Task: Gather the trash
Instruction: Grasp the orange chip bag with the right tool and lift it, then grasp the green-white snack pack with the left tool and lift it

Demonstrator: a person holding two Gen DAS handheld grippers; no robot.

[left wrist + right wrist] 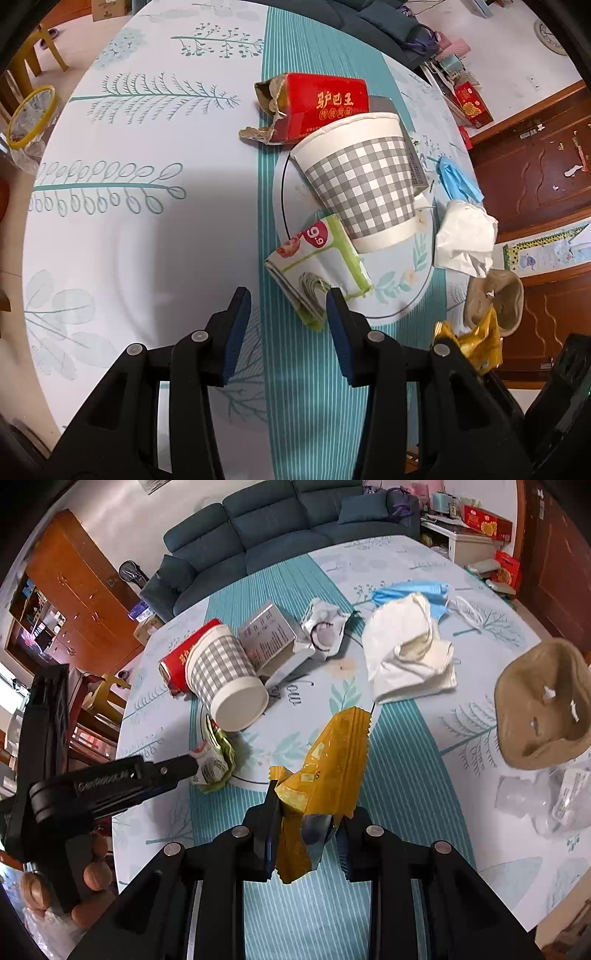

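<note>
My right gripper [310,812] is shut on a yellow snack wrapper [332,753], lifted above the table; the wrapper [476,343] also shows in the left wrist view. My left gripper [290,310] stands open over the teal stripe. Its right finger is beside a green-and-white packet [317,266], and nothing is pinched. In the right wrist view the left gripper's fingertips [184,766] touch that packet [216,764]. A checked paper cup [362,184] lies on its side on a floral plate [399,280]. Behind it is a torn red box [317,107].
A white tissue [406,653], blue mask [410,590], grey box [266,631], crumpled silver wrapper [325,627], tan pulp bowl [543,701] and clear plastic [546,797] litter the round table. A yellow-rimmed bin [31,118] stands off its left edge. A sofa [277,520] lies beyond.
</note>
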